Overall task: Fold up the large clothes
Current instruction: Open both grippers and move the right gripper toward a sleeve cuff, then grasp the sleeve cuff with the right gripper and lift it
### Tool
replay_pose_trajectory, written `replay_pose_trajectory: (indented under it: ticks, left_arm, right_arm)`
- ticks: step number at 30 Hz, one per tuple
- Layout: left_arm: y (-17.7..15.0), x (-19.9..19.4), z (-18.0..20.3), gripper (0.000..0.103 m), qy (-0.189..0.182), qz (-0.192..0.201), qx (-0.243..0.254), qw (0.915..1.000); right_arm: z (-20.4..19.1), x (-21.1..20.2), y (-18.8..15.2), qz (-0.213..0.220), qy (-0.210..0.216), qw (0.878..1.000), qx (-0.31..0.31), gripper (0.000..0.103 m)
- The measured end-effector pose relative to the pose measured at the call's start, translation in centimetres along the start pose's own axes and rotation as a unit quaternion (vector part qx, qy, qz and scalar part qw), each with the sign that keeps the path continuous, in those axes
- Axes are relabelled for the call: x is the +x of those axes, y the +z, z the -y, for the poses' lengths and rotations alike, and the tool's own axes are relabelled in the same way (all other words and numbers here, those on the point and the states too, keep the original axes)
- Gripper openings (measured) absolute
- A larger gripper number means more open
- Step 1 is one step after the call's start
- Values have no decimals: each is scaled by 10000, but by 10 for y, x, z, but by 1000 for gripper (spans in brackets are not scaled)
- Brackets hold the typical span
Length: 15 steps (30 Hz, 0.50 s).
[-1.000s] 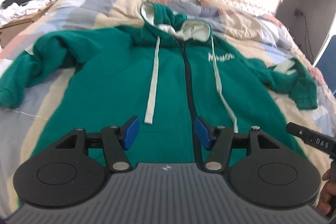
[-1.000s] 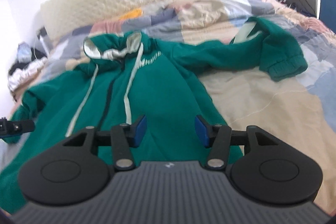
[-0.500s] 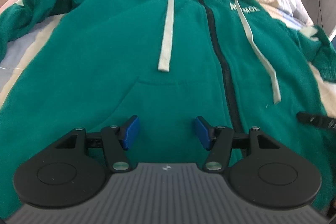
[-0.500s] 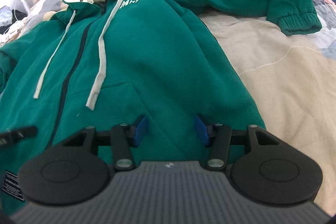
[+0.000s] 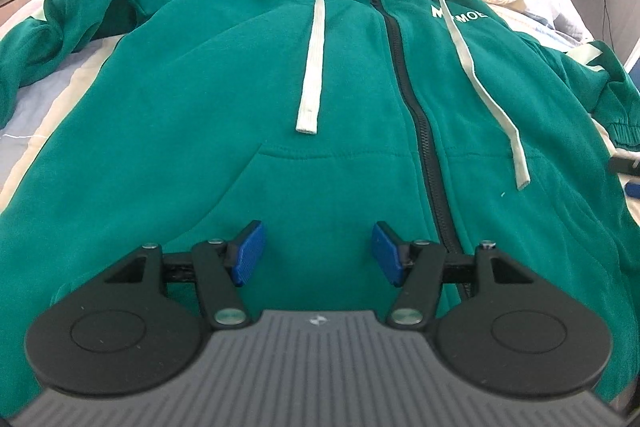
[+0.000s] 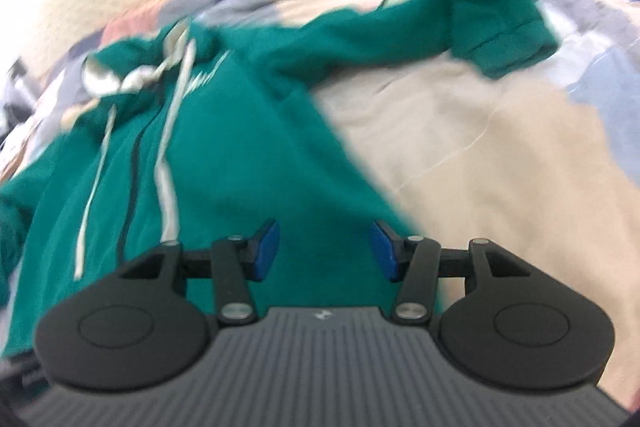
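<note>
Here, my left gripper [image 5: 316,253] stood open above the green hoodie [image 5: 248,75], which lay flat and zipped on the patchwork bedspread [image 6: 460,147]; its hem was hidden below. My right gripper [image 6: 324,251] was likewise open, its view blurred, over the hoodie's right edge.

green zip hoodie [image 5: 248,99] flat, front up, zipped, sleeves spread.

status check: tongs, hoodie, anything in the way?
Left tongs open, right tongs open, both empty. Green hoodie flat on bed, zipped, unfolded, sleeves out. Drawstrings loose across chest.
</note>
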<state>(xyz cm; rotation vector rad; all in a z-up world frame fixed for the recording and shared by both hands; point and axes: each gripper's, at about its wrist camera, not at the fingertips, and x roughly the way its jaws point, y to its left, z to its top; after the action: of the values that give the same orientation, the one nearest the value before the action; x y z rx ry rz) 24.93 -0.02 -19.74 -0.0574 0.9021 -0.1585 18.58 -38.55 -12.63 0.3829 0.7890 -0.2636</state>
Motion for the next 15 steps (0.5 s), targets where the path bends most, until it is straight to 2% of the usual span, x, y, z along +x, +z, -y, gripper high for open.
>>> replay_pose_trajectory:
  ticks: [5,7,9,10,11,15]
  left_arm:
    - [1,0,0,65,-22,0,-17,10000]
    - [1,0,-1,65,-31,-4,-26,10000]
    - [1,0,0,65,-23,-5,-2,10000]
    - [1,0,1,65,-16,-13,26,10000]
    - [2,1,2,65,-1,-23,73,10000]
    - [5,2,5,72,-7,-87,135,9999]
  right_arm:
    - [34,6,37,146,-305,9973,645,55]
    - [44,10,52,224,-460,9967,635,55]
    - [52,13,67,375,-662,9960,470,63]
    - [57,14,74,482,-712,9951,489,78]
    - [64,15,80,584,-729,9941,549,87]
    - [99,31,99,627,-593,9911,1018,87]
